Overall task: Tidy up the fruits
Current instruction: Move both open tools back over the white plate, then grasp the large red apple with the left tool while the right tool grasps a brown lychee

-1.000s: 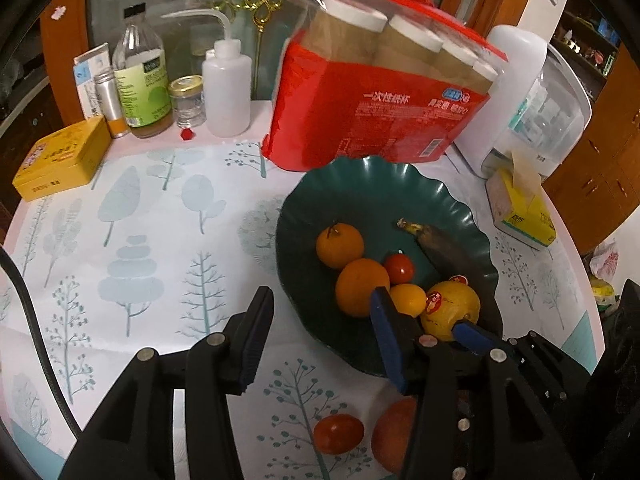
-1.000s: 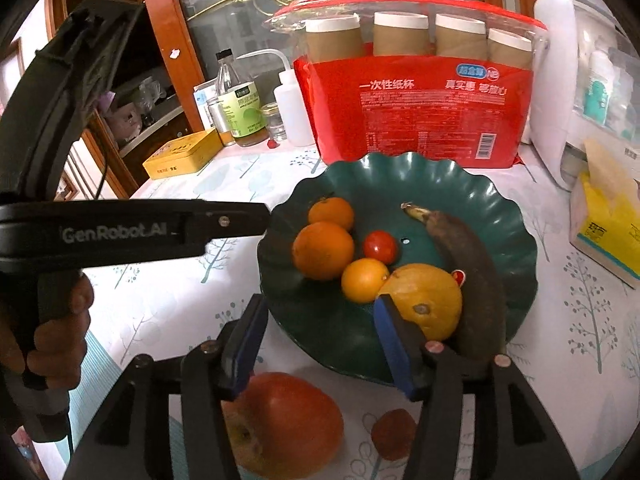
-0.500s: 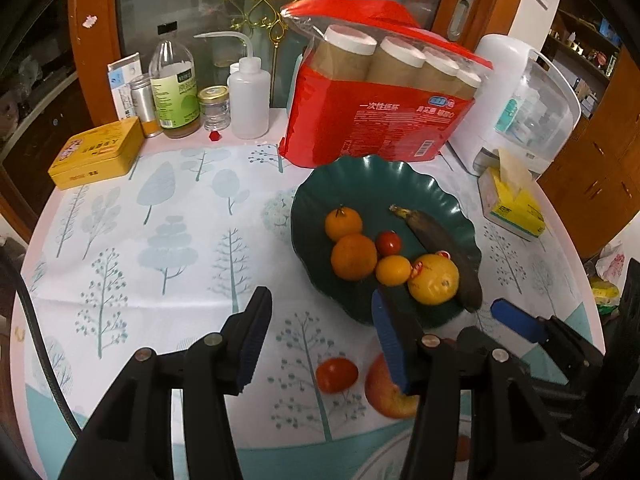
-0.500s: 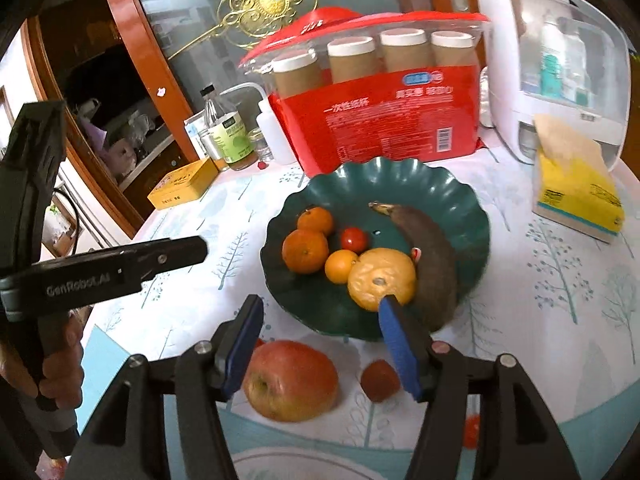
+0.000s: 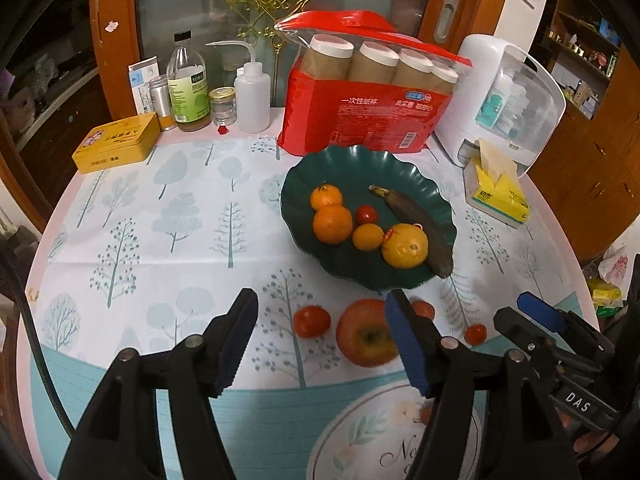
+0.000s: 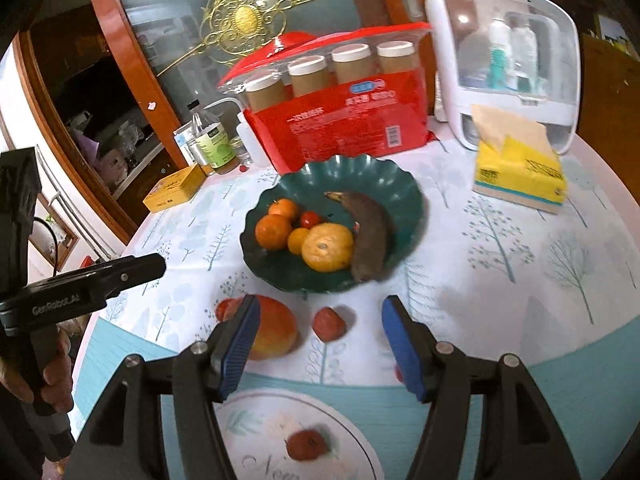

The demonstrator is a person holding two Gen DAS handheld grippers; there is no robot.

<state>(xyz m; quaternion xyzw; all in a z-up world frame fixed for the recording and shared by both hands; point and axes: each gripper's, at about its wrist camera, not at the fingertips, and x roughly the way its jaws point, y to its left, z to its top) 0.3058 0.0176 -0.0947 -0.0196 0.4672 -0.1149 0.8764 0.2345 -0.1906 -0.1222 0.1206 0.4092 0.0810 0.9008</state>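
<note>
- The green scalloped plate (image 5: 424,184) stands on the desk (image 5: 160,240), in front of the red pack of paper cups (image 5: 368,112).
- In the plate lie two oranges (image 5: 332,224), a small tomato (image 5: 366,214), a small yellow-orange citrus (image 5: 368,236), a yellow citrus with a sticker (image 5: 405,245) and a dark, overripe banana (image 5: 420,228), all close together.
- On the cloth just in front of the plate lie an apple (image 5: 366,332), a tomato (image 5: 312,321) to its left, and smaller red fruits (image 5: 476,333) to its right.
- One more red fruit (image 6: 307,444) lies on the round print at the near edge, seen in the right wrist view.
- The left hand-held gripper (image 5: 320,340) hangs above the cloth; its jaws have just been opening and stand apart with nothing between them.
- The right hand-held gripper (image 6: 318,340) is likewise apart and empty, its jaws having just been opening.
- A yellow tin (image 5: 118,142), bottles (image 5: 188,84), a white appliance (image 5: 508,100) and a yellow tissue pack (image 5: 500,196) stand round the back of the desk.
</note>
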